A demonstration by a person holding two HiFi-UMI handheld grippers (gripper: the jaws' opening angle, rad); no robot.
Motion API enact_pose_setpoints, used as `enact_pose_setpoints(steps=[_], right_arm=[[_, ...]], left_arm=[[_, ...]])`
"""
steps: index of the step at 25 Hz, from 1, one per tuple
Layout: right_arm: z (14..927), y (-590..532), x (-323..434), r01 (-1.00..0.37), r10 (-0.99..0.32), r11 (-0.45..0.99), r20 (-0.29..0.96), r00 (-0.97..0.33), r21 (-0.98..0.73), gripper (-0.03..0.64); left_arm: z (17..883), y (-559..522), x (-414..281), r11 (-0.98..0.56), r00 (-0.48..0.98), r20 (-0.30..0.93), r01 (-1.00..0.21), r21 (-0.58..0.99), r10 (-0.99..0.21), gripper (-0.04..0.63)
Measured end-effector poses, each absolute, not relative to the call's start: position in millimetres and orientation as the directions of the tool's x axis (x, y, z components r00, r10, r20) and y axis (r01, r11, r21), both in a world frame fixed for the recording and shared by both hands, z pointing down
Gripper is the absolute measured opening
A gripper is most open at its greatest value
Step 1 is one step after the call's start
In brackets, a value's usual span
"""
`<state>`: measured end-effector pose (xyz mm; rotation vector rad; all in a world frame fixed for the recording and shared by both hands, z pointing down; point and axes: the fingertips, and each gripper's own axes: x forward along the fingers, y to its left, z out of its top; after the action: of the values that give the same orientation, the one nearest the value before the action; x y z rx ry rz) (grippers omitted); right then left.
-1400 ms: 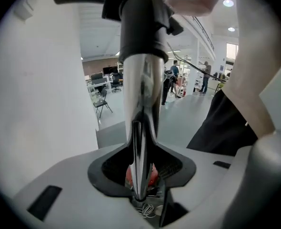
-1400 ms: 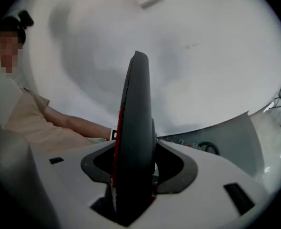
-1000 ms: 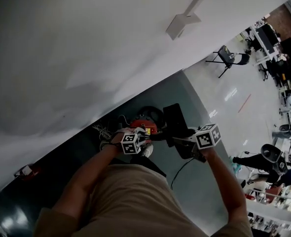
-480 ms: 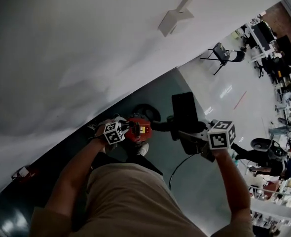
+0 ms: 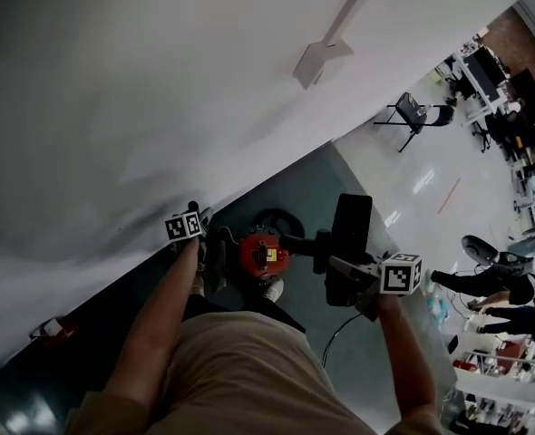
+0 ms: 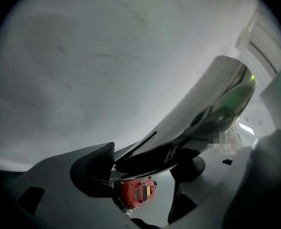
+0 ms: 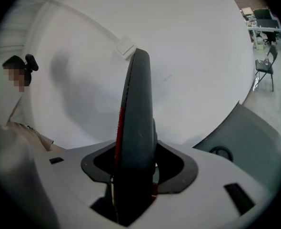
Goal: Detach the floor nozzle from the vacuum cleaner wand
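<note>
The right gripper (image 7: 135, 175) pinches the floor nozzle (image 7: 136, 113), a flat black thing with a thin red line. It stands on edge between the jaws, up off the floor (image 5: 354, 352). The left gripper (image 6: 139, 178) has just been opening its jaws. They are spread now, and the shiny wand (image 6: 197, 113) slants between them with no pad seen pressing on it. The only label is a small yellow one on the red vacuum body (image 5: 262, 254), too small to read. The nozzle hangs just right of that body. I cannot tell if it is joined to the wand. The left gripper is on the body's other side, close to the white wall (image 5: 159, 80). The body sits near the edge where floor meets wall. A black cable (image 5: 338, 323) lies below the nozzle. To the right the floor is wide and pale, with a chair (image 5: 414, 109) far off.
</note>
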<state>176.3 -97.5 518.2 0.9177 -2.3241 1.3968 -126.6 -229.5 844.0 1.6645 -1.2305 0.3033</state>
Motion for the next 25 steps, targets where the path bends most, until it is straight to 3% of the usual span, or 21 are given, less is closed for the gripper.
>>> enact_pose_setpoints(steps=[3, 5, 11, 16, 23, 25], right_arm=[[526.4, -84.7, 160.1, -0.631, -0.363, 0.335, 0.522, -0.772, -0.7, 0.227], [534.8, -78.1, 153.2, -0.627, -0.355, 0.328, 0.523, -0.775, -0.706, 0.227], [557.3, -61.2, 143.3, -0.57, -0.359, 0.265, 0.469, -0.807, -0.778, 0.227], [574.0, -57.6, 172.0, -0.508, -0.343, 0.289, 0.407, -0.846, -0.812, 0.227], [587.3, -48.1, 264.1, -0.433, -0.291, 0.371, 0.34, -0.894, -0.821, 0.227], [595.8, -52.8, 286.2, -0.399, -0.29, 0.37, 0.304, -0.907, -0.839, 0.227]], left_arm=[[850.1, -236.2, -161.4, 0.173, 0.411, 0.708, -0.784, 0.596, -0.575, 0.379], [844.4, -240.2, -173.7, 0.181, 0.403, 0.701, -0.779, 0.6, -0.588, 0.399], [815.8, -226.7, -179.9, 0.226, 0.364, 0.592, -0.683, 0.695, -0.719, 0.403], [819.4, -186.0, -189.0, 0.254, 0.284, 0.617, -0.727, 0.638, -0.734, 0.403], [772.9, -66.4, -101.7, 0.1, 0.342, 0.531, -0.764, 0.637, -0.775, 0.392], [770.9, -23.5, -73.8, 0.117, 0.341, 0.524, -0.744, 0.658, -0.78, 0.346]])
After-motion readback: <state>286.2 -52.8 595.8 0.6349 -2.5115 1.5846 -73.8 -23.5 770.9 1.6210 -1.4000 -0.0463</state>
